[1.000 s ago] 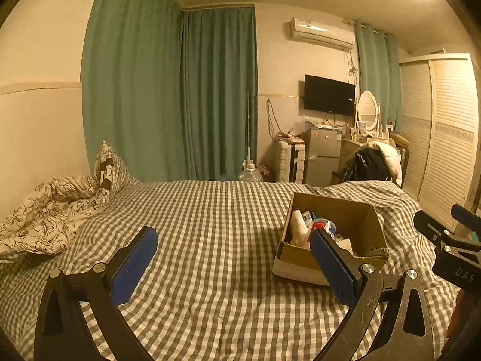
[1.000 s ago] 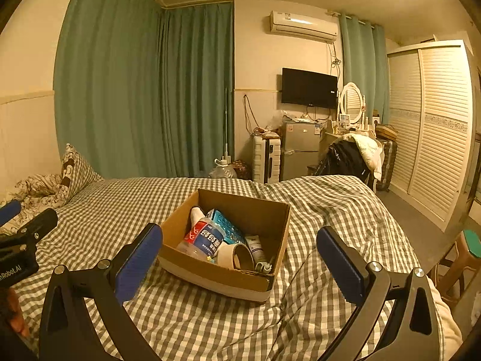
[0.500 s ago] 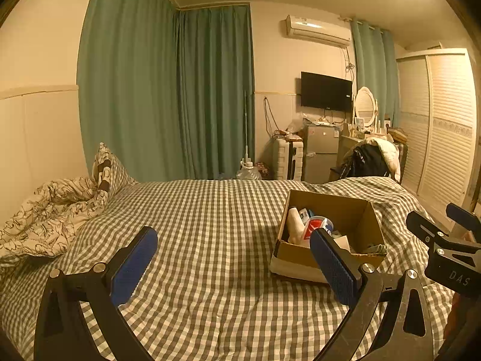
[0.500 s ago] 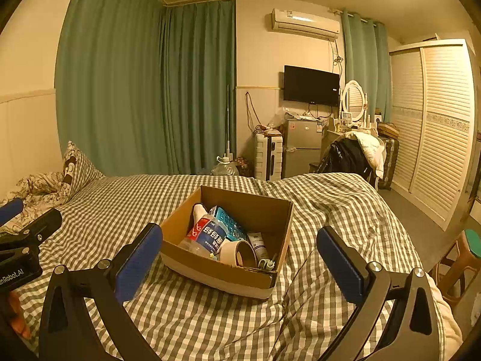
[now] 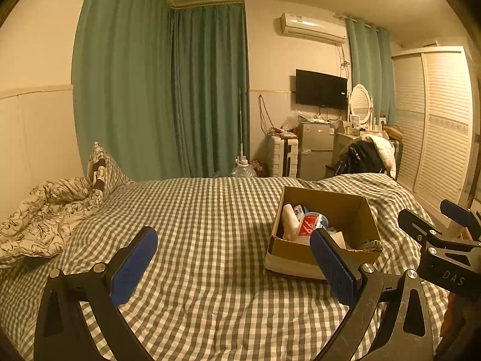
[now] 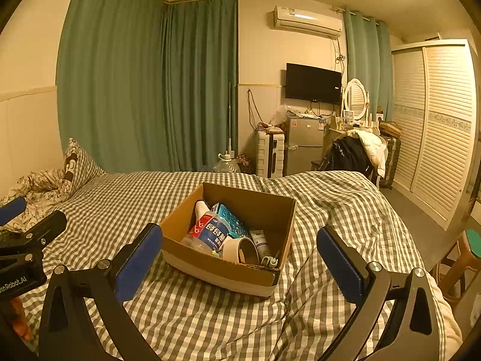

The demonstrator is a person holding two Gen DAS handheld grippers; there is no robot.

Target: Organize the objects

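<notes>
An open cardboard box [image 6: 272, 207] sits on the checked bed, also in the left wrist view [image 5: 354, 207]. It holds a water bottle [image 6: 212, 231], a teal pack [image 6: 233, 221], a tape roll [image 6: 243, 249], a white tube [image 6: 261, 242] and a white bottle [image 5: 289, 221]. My right gripper [image 6: 237, 255] is open and empty, held just short of the box's near side. My left gripper [image 5: 233, 261] is open and empty over bare bedding, left of the box. Each gripper shows at the edge of the other's view.
The checked bed cover [image 5: 192, 210] spreads wide to the left. A crumpled floral duvet [image 5: 45, 213] and a pillow [image 5: 103, 170] lie at far left. A stool [image 6: 463, 258] stands off the bed's right side. A suitcase, fridge and dresser stand along the far wall.
Both grippers have risen and drawn back slightly, so the box sits a little lower and farther in each view. Both stay open and empty.
</notes>
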